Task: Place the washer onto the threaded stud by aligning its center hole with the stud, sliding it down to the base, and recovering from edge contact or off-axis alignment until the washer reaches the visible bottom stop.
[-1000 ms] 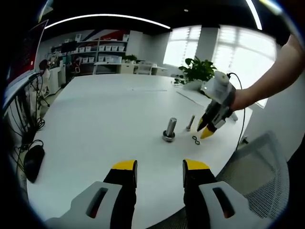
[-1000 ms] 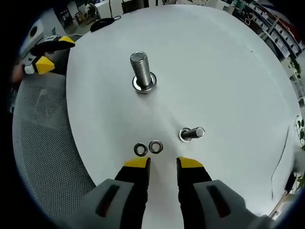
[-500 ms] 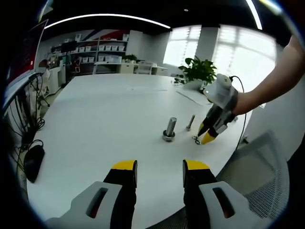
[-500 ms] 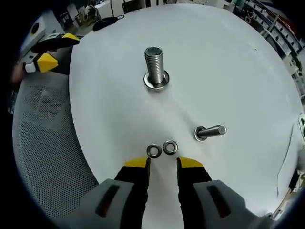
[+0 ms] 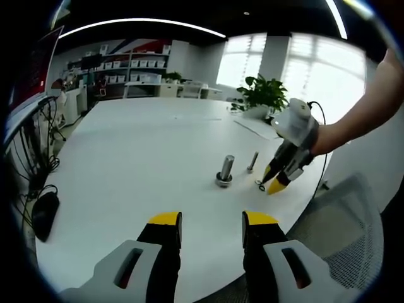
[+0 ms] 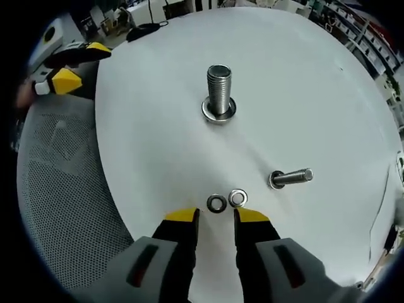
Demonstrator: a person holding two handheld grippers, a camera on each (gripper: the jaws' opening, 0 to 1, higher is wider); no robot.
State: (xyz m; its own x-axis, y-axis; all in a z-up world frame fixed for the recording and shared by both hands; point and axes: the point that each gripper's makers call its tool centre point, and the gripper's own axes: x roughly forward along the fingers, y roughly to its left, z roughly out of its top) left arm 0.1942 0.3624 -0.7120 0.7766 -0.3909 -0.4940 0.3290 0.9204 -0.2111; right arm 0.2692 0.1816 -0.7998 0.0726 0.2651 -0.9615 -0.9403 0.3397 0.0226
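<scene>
White table (image 6: 315, 76) carries everything in the right gripper view: a thick threaded stud (image 6: 219, 93) stands upright on its wide base at about 12 o'clock from the right gripper (image 6: 216, 216), and a thinner bolt (image 6: 291, 178) stands to the stud's 4 o'clock, well apart from it. Two washers (image 6: 226, 201) lie flat and touching each other, just beyond the right gripper's yellow tips at 12 o'clock. Its jaws stand a little apart with nothing between them. Nothing lies between the washers and the stud. A grey mesh chair (image 6: 60, 189) sits off the table edge at 9 o'clock, and the left gripper (image 6: 66, 69) shows at 10 o'clock.

In the left gripper view, that gripper hovers low over the near table edge, jaws parted and empty. The stud (image 5: 225, 171) is at 1 o'clock. The right gripper (image 5: 273, 178), held by a hand (image 5: 319, 136), points down at the washers (image 5: 259, 184), which are small here and hard to separate. A potted plant (image 5: 260, 95) stands at the far edge, shelving (image 5: 120, 66) lines the back wall, and a black mouse (image 5: 44, 214) lies at 9 o'clock.
</scene>
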